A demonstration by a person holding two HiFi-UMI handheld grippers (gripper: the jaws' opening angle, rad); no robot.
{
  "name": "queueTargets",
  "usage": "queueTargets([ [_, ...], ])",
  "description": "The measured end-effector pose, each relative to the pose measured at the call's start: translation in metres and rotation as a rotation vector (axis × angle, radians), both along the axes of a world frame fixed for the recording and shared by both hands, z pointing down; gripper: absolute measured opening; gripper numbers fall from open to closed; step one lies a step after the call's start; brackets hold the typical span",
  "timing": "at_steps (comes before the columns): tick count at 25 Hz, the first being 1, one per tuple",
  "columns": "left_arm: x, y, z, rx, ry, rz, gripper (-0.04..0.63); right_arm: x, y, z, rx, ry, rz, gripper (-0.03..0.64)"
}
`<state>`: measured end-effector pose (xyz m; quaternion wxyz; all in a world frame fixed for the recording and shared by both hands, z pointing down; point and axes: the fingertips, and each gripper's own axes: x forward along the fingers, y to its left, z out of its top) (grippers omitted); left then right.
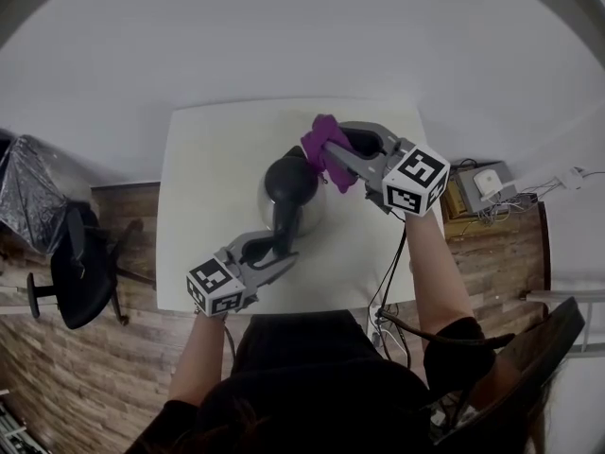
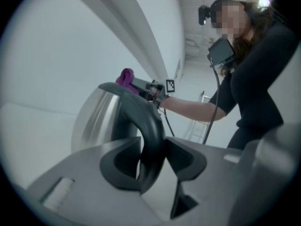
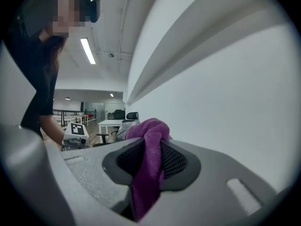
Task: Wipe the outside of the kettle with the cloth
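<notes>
The kettle (image 1: pixel 291 192) sits roughly mid-table on the white table (image 1: pixel 203 159), a bit toward the back and right. The left gripper (image 1: pixel 274 249) comes in from the near edge and is clamped on the kettle's black handle (image 1: pixel 284 218). The left gripper view shows both pads pressing it from either side. The right gripper (image 1: pixel 328 152) is pinched tight on the purple cloth (image 1: pixel 324 145), which bunches up past the jaw tips and hangs down between them. It's held up by the kettle's far right shoulder.

Room-wise, the table's far edge butts against the white wall (image 1: pixel 302 36). The right gripper is close to that edge, so there's not much space behind it. The whole left part of the tabletop is bare, and there's a bare strip in front of the kettle too. The table's right edge runs just beside the right forearm, with cables (image 1: pixel 388 287) dangling off the near right corner. An office chair (image 1: pixel 80 268) stands on the wooden floor (image 1: pixel 123 348) off the table's left side, not touching it.

The hard part to make out is whether the cloth actually touches the kettle. From above it overlaps the lid edge, and in the left gripper view it just pokes up behind the kettle's top. The kettle's base is hidden under its own body from above. The right gripper view gives only cloth, wall and the room behind.
</notes>
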<state>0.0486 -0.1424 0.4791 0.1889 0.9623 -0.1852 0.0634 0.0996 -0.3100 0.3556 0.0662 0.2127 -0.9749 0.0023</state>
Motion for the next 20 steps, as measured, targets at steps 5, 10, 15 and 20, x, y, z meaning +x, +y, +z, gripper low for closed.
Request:
queueTargets([
  [5, 0.003, 0.002, 0.000, 0.002, 0.004, 0.011, 0.169, -0.012, -0.009, 0.040, -0.141, -0.053, -0.022, 0.092],
  [10, 0.003, 0.004, -0.001, -0.003, 0.015, 0.030, 0.169, -0.011, -0.019, 0.082, -0.244, -0.058, 0.006, 0.092],
  [15, 0.005, 0.007, 0.000, -0.009, 0.030, 0.061, 0.169, -0.010, -0.031, 0.136, -0.344, 0.014, 0.028, 0.092],
  [20, 0.006, 0.010, 0.000, -0.018, 0.039, 0.072, 0.169, -0.007, -0.035, 0.182, -0.460, 0.064, 0.046, 0.092],
])
